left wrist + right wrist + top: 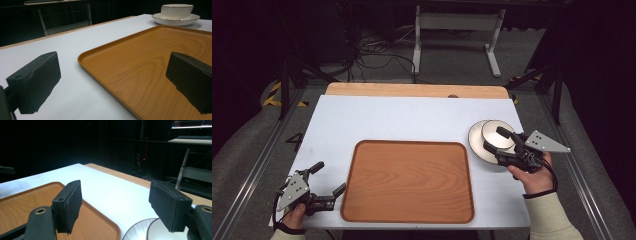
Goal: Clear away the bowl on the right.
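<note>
A white bowl stands on a white plate at the right of the table. My right gripper hangs open just over them, one jaw above the bowl, the other above the plate's near edge. In the right gripper view the bowl and the plate lie below the open jaws of my right gripper. A wooden tray lies in the middle with nothing on it. My left gripper stands open at the tray's left edge, empty; the left gripper view shows its jaws astride the tray's rim.
The white tabletop has a wooden strip along its far edge. Cables and a white desk frame stand on the floor beyond. Metal rails run along both sides of the table.
</note>
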